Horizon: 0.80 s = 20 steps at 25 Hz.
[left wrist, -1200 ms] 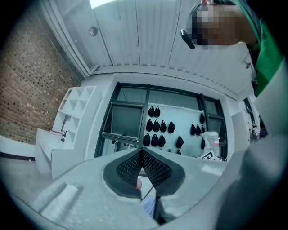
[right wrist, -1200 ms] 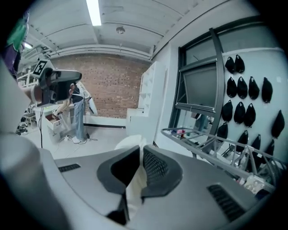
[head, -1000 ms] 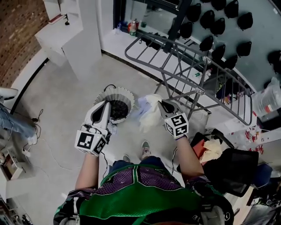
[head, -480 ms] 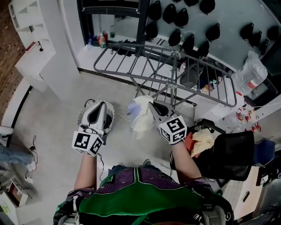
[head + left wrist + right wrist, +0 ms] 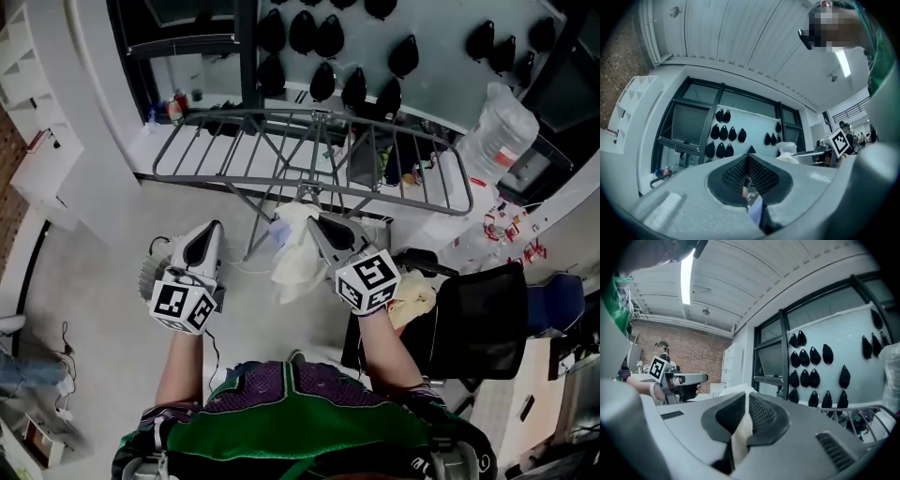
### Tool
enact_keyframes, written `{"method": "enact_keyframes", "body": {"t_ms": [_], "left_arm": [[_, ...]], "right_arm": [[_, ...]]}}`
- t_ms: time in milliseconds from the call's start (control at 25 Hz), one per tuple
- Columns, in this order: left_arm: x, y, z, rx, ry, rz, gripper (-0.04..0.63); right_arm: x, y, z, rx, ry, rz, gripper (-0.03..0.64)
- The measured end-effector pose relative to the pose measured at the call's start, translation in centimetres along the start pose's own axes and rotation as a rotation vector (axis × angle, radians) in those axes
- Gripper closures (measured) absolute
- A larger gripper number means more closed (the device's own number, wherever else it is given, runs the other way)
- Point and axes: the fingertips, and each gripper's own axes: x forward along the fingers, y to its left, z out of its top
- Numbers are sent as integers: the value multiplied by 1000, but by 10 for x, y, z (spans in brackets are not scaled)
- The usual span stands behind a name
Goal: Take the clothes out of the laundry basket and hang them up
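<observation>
A cream and pale-blue garment (image 5: 292, 255) hangs from my right gripper (image 5: 314, 222), which is shut on it just in front of the grey drying rack (image 5: 281, 113). In the right gripper view a fold of the cream cloth (image 5: 740, 437) is pinched between the jaws of the gripper (image 5: 746, 399). My left gripper (image 5: 208, 232) is held level beside it, jaws shut. In the left gripper view only a pale sliver shows low between the jaws of the gripper (image 5: 747, 161). The white laundry basket (image 5: 148, 274) peeks out on the floor behind the left gripper.
A black chair (image 5: 478, 323) with clothes (image 5: 412, 300) piled on it stands at the right. A large clear bag (image 5: 497, 131) sits past the rack's right end. White shelving (image 5: 37, 141) is at the left. Dark items (image 5: 328, 80) hang on the wall behind the rack.
Both grippers have moved away from the basket toward the rack. The right one carried the garment along. The rack now lies straight ahead, and the basket has slid under the left gripper.
</observation>
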Motion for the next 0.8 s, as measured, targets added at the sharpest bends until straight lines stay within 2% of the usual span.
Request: {"method": "enact_keyframes", "body": {"t_ms": [200, 400, 800], "left_arm": [[33, -33, -2, 4, 7, -27, 578], [64, -48, -9, 6, 35, -79, 578], [146, -2, -22, -12, 14, -183, 578]], "right_arm": [[-30, -46, 14, 11, -52, -41, 595], [-38, -82, 16, 41, -83, -90, 594], [-12, -151, 31, 44, -100, -257, 595]]}}
